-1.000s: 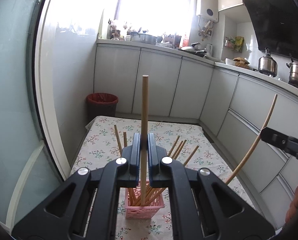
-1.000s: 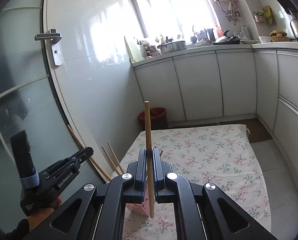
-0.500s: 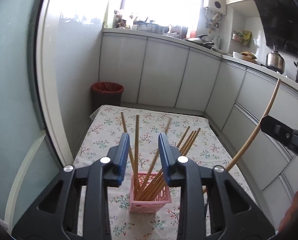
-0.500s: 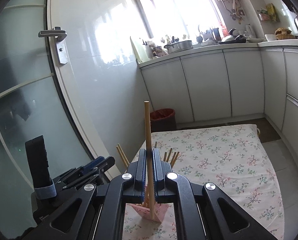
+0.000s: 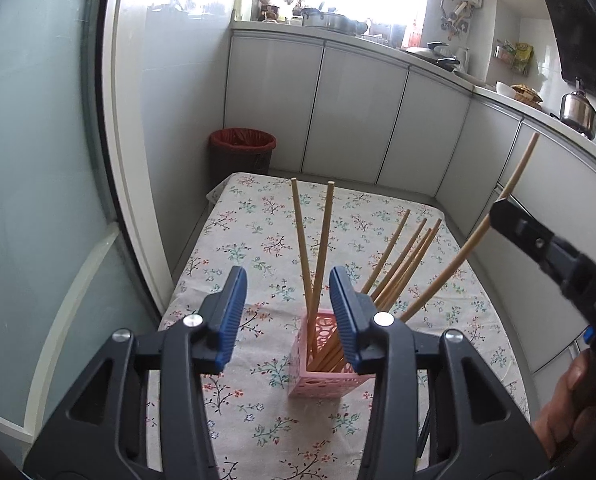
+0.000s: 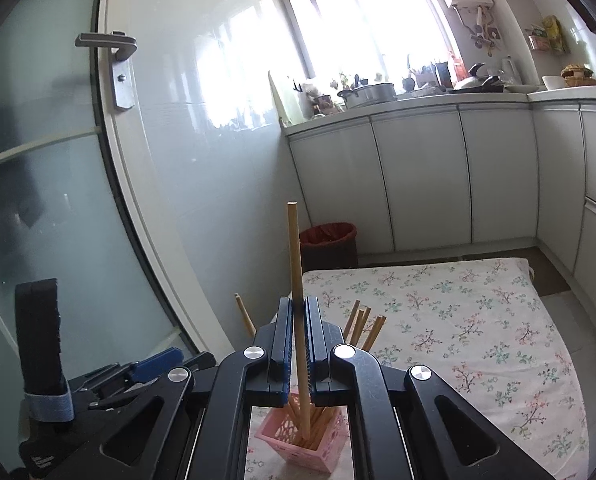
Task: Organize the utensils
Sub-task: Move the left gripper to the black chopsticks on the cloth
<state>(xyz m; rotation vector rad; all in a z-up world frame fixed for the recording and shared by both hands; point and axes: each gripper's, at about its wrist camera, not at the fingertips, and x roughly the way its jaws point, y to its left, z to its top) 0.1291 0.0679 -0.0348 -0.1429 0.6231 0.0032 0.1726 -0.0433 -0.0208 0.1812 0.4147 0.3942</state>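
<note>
In the left wrist view, the left gripper (image 5: 284, 314) is seen with jaws opening and nothing pinched between them, above the pink holder (image 5: 325, 360) where chopsticks (image 5: 398, 264) are already stood on the floral cloth (image 5: 258, 216). In the right wrist view, the right gripper (image 6: 298, 344) is clamped tight on one upright chopstick (image 6: 295, 260), its lower tip hung over the holder, evidently so it can be dropped in.

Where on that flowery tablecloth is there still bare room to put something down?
Most of the tablecloth is free: the far half toward the red bin, and the strip beside the glass door. It is crowded only around the pink basket of chopsticks.
</note>
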